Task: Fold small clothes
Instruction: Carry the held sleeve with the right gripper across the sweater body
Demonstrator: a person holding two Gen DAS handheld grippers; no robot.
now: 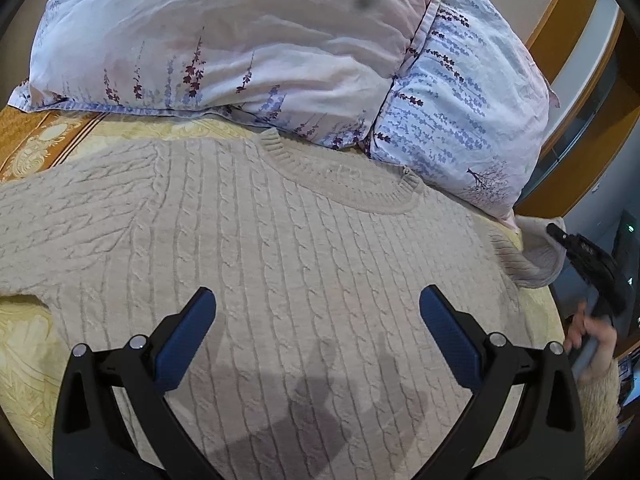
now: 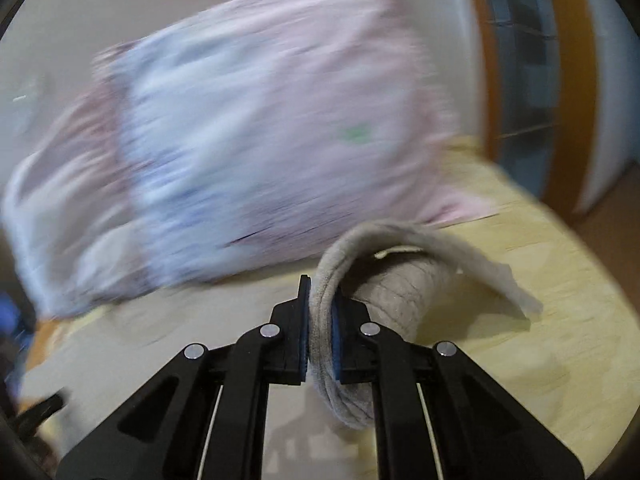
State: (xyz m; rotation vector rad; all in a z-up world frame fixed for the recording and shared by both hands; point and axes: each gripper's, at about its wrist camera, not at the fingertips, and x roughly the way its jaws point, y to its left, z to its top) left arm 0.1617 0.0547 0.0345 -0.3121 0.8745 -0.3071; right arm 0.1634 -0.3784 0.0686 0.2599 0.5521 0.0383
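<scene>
A beige cable-knit sweater [image 1: 280, 248] lies flat on the bed, neckline towards the pillows. My left gripper [image 1: 318, 304] is open and empty, hovering over the sweater's chest. My right gripper [image 2: 321, 300] is shut on the ribbed cuff of the sweater's sleeve [image 2: 384, 280] and holds it lifted off the bedspread. In the left wrist view the right gripper [image 1: 588, 264] shows at the far right edge, with the sleeve [image 1: 532, 252] raised beside it. The right wrist view is blurred by motion.
Two floral pillows [image 1: 260, 40] lie at the head of the bed, just beyond the neckline. A yellow patterned bedspread [image 1: 28, 344] covers the bed. A wooden frame and window [image 1: 588, 92] stand at the right. The bed edge is close on the right.
</scene>
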